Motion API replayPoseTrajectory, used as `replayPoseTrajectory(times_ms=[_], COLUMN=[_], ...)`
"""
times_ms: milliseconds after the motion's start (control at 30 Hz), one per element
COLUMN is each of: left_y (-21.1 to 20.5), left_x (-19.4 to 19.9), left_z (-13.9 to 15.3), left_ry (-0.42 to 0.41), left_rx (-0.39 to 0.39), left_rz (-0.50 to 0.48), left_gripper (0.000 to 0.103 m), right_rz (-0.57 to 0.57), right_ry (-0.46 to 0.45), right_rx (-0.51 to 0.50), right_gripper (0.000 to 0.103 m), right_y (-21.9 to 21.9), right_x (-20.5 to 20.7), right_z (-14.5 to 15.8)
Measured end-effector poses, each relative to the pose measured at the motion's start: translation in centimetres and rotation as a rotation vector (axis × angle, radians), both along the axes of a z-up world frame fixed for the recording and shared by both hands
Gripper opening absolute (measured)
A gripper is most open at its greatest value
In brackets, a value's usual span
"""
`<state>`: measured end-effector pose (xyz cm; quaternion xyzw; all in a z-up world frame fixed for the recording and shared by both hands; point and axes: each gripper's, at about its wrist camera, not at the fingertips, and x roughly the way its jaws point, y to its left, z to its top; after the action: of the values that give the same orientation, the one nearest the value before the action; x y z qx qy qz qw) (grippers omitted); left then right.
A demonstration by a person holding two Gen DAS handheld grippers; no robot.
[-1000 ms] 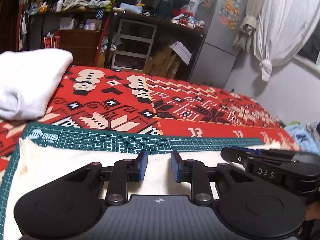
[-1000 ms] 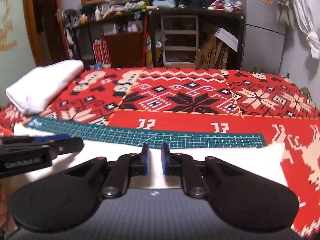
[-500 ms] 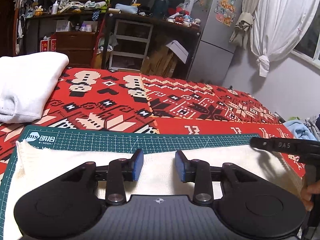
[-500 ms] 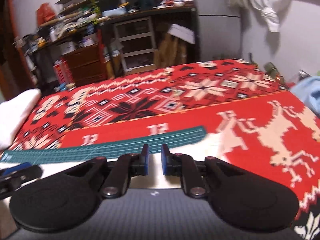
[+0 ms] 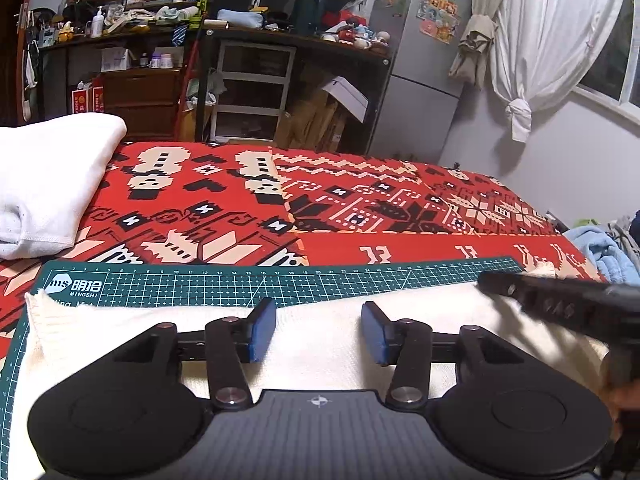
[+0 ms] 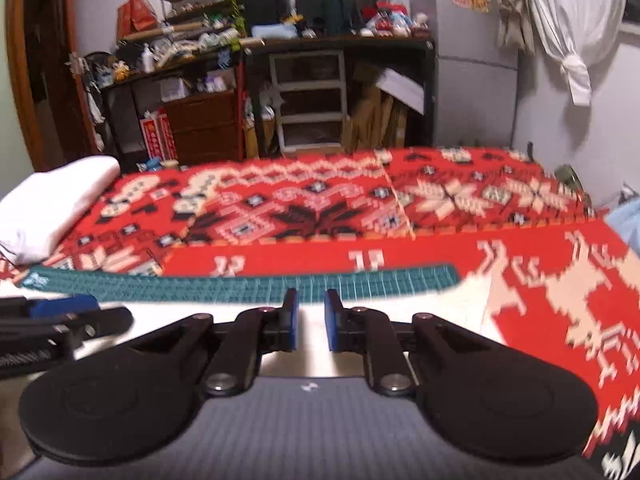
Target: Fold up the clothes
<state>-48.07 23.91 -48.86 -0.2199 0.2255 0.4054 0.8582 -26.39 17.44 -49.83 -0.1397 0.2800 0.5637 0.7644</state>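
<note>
— Lying flat on the green cutting mat (image 5: 248, 280) is the cream knit garment (image 5: 320, 344), spread across most of the mat's width; its left ribbed edge reaches the mat's left corner; the mat itself rests on a red patterned bedspread (image 5: 360, 208).

— How would it handle?

— Soft and limp, I'd judge, fairly light, with a loose knit that stretches and sags when lifted; a pinch at a corner or along the ribbed hem should hold better than one mid-panel.

— And the tools?

— The left hand-held gripper (image 5: 319, 332) hovers low over the garment's middle, fingers spread wide, holding nothing; the right hand-held gripper (image 6: 311, 322) has its blue pads (image 6: 332, 326) drawn close with a narrow gap, and I see no cloth between them; it sits near the garment's right end, though that view is blurred.

— Anything else about?

— A folded white cloth (image 5: 44, 180) rests on the bedspread to the left, well apart from the mat; pale blue fabric (image 5: 600, 248) is bunched at the far right.
</note>
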Motion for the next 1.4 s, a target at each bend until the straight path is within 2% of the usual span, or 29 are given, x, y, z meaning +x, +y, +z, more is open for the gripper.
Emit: replayPoseTrajectory(times_ms=[167, 300, 333, 400, 433, 467, 567, 633, 733, 933, 967, 1033, 1133, 1233, 1300, 1400], left_y=[-0.2, -0.4, 0.0, 0.7, 1.1, 1.5, 2.4, 2.9, 3.5, 3.0, 2.7, 2.3, 1.5, 1.6, 1.7, 1.6], left_x=[0.0, -2.6, -3.5, -5.4, -6.4, -7.3, -9.8, -10.9, -11.9, -11.9, -11.7, -10.9, -8.1, -4.1, -1.3, 1.9], left_z=[0.2, 0.7, 0.5, 0.2, 0.2, 0.1, -0.1, -0.2, -0.3, 1.3, 1.8, 2.7, 3.7, 3.0, 2.1, 0.9], left_ry=[0.002, -0.084, -0.094, -0.113, -0.13, -0.146, -0.199, -0.202, -0.208, -0.132, -0.132, -0.146, -0.156, -0.161, -0.134, -0.108], left_rx=[0.008, 0.007, -0.015, -0.06, -0.076, -0.093, -0.12, -0.124, -0.137, -0.068, -0.057, -0.043, -0.042, -0.116, -0.163, -0.195], left_rz=[0.003, 0.12, 0.149, 0.207, 0.22, 0.232, 0.278, 0.31, 0.321, 0.344, 0.341, 0.299, 0.168, 0.059, -0.003, -0.044], left_gripper=[0.049, 0.049, 0.049, 0.04, 0.023, 0.013, 0.011, 0.011, 0.003, 0.003, 0.008, 0.009, 0.009, 0.009, 0.009, 0.009], right_rz=[0.006, 0.008, 0.008, 0.009, 0.011, 0.013, 0.016, 0.017, 0.019, 0.026, 0.026, 0.027, 0.029, 0.029, 0.029, 0.028], right_ry=[0.0, 0.011, 0.014, 0.016, 0.013, 0.01, 0.015, 0.017, 0.018, 0.016, 0.015, 0.01, 0.0, 0.004, 0.01, 0.015], right_rx=[-0.001, 0.006, 0.008, 0.008, 0.007, 0.006, 0.009, 0.009, 0.01, 0.009, 0.009, 0.007, 0.003, 0.005, 0.007, 0.009], right_gripper=[0.016, 0.016, 0.016, 0.016, 0.017, 0.018, 0.019, 0.019, 0.02, 0.024, 0.024, 0.024, 0.024, 0.024, 0.024, 0.024], right_y=[-0.1, -0.3, -0.4, -0.5, -0.5, -0.5, -0.5, -0.5, -0.5, -0.4, -0.4, -0.4, -0.4, -0.4, -0.5, -0.5], right_x=[-0.2, -0.2, -0.1, -0.1, -0.1, -0.1, -0.1, -0.1, -0.1, -0.2, -0.3, -0.4, -0.5, -0.4, -0.3, -0.2], right_z=[-0.1, -0.2, -0.2, -0.2, -0.1, -0.1, -0.1, -0.1, -0.1, -0.1, -0.1, -0.1, -0.1, -0.1, -0.1, 0.0])
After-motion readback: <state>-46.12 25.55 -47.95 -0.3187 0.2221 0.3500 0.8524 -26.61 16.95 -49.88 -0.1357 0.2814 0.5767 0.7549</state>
